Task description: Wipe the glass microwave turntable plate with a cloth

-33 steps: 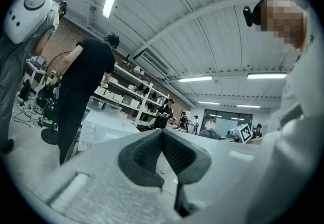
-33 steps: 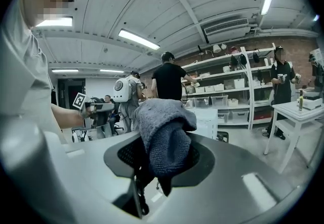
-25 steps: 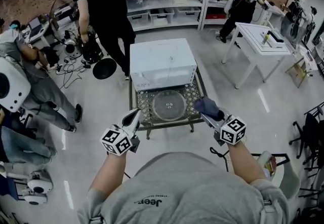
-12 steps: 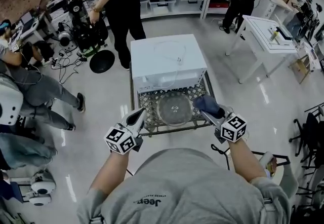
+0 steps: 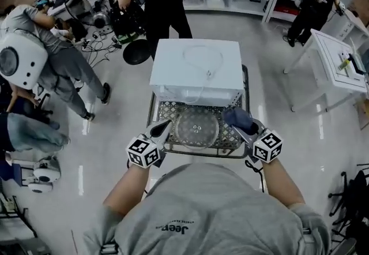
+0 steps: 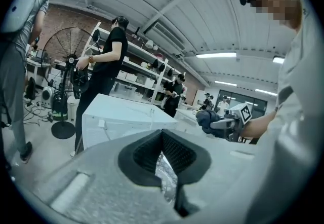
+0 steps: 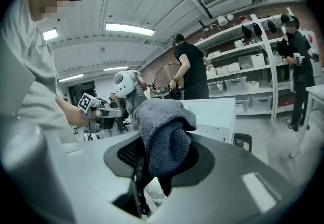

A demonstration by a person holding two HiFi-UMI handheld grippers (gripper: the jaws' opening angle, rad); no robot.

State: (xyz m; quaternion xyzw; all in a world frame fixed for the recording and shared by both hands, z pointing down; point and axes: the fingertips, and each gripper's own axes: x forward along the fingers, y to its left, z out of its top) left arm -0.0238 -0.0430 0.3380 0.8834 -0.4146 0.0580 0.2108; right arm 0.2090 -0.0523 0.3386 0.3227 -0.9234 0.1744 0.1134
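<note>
Your left gripper has its jaws closed tip to tip with nothing between them. Its point sits just beside the left rim of the glass plate. Your right gripper is clamped on a dark blue-grey cloth, which bunches over the jaw tips and hangs near the plate's right rim. The plate is round and clear, with small raised marks at its centre. It lies flat on the lattice-patterned table, directly in front of the white microwave, between both grippers.
</note>
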